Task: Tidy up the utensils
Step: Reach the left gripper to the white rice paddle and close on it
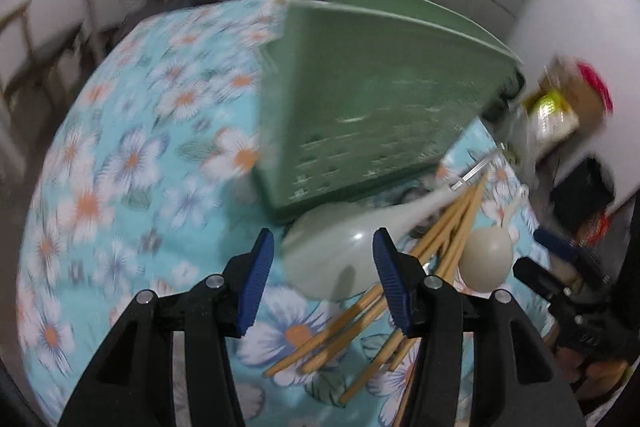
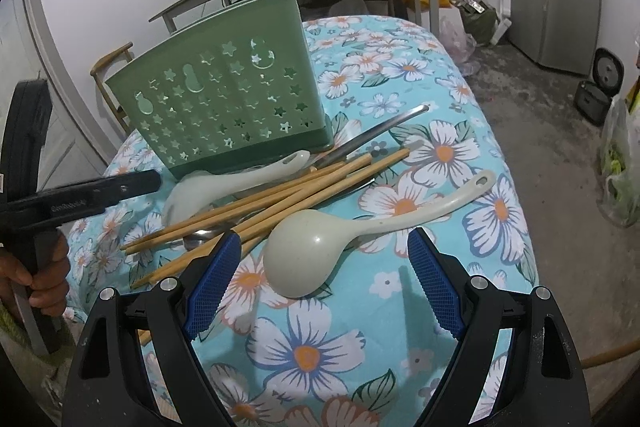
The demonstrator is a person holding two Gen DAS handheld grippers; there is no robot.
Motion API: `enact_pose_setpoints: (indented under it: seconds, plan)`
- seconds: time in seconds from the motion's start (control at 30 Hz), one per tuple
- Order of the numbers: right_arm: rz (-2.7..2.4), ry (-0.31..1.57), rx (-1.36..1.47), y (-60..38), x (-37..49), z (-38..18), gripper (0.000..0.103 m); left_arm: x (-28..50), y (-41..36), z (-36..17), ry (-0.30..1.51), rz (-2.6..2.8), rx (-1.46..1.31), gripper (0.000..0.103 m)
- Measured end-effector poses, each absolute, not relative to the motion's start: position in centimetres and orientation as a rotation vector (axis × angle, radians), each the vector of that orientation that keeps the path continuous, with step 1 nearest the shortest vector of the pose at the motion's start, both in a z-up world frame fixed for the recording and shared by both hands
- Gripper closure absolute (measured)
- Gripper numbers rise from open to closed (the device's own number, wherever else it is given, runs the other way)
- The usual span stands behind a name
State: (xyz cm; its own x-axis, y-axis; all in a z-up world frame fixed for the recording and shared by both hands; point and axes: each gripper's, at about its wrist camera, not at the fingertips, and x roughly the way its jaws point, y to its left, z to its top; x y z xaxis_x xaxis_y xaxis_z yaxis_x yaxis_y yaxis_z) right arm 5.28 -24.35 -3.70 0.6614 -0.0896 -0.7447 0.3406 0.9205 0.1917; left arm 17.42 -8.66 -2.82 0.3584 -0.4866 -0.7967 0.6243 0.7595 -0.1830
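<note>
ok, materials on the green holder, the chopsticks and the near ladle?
Green holder: matte moulded plastic, judging by its star cut-outs. Chopsticks: pale tan, matte, likely bamboo or wood. Near ladle: cream, glossy highlight, probably plastic or melamine.

Embossed lettering on the left hand-held gripper (image 2: 116, 187) is illegible.

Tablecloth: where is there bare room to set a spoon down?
Free: the cloth right of the ladle, toward the table's right edge, and the near cloth under the right tool. Crowded: the chopsticks and flat spoon piled against the green holder.
</note>
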Motion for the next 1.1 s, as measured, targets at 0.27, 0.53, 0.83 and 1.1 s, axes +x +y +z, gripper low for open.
enact_pose_setpoints:
  seconds: [0.27,0.53,0.83,1.1]
  plan:
    - [-0.253,0.817,0.340,-24.5,4.9,-3.8,0.022,17.1,-13.6,-3.7,0.932,-0.752,0.372,0.044]
    - [-0.256,0.824,0.353,-24.9,4.8,-4.1,0.022,17.0,-15.4,-5.5,0.924,-0.708,0.479,0.042]
    - [-0.256,0.820,0.360,-25.1,4.7,-4.0,0.022,18.0,-13.4,-5.9,0.974,-0.662,0.430,0.042]
    - [-0.247,0.805,0.349,-24.4,4.2,-3.4,0.022,17.0,-9.9,-5.3,0.980,-0.669,0.356,0.056]
